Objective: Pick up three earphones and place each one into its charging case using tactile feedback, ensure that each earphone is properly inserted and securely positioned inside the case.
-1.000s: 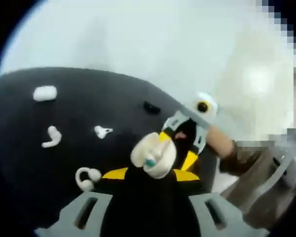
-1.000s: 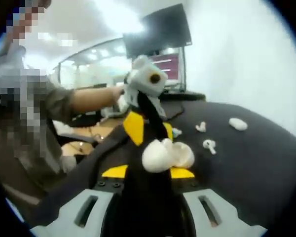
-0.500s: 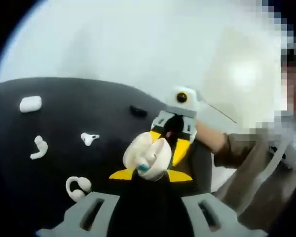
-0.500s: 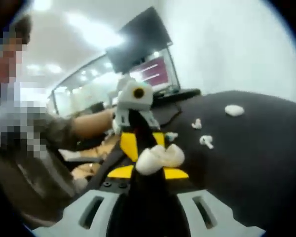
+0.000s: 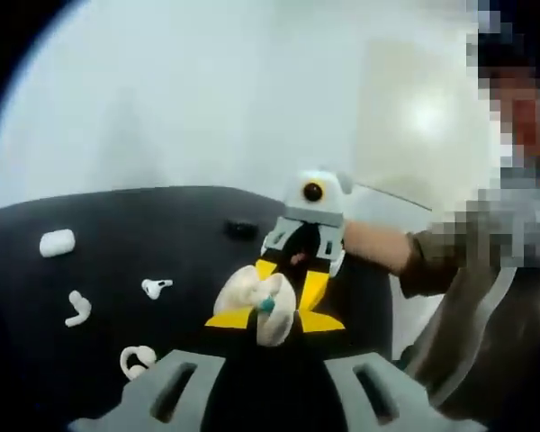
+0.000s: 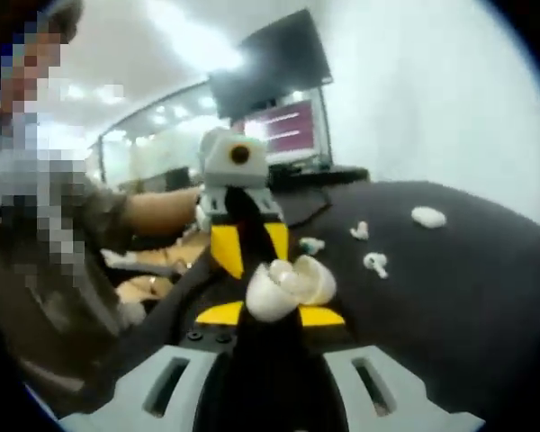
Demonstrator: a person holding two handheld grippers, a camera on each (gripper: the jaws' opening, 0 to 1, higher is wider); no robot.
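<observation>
The left tongs [image 5: 256,324] and right tongs [image 6: 283,310] are meeting over the black desk [image 5: 90,216], both pinching the same open white case [image 5: 256,306] between them. The left gripper view is showing a teal spot inside the case (hidden in the right gripper view) and, at nine o'clock, a hooked earphone [image 5: 137,359], a curved earphone [image 5: 76,308], a stemmed earphone [image 5: 155,288] and a closed case [image 5: 57,242]. The right gripper view is showing a monitor [image 6: 270,63] at twelve o'clock.
</observation>
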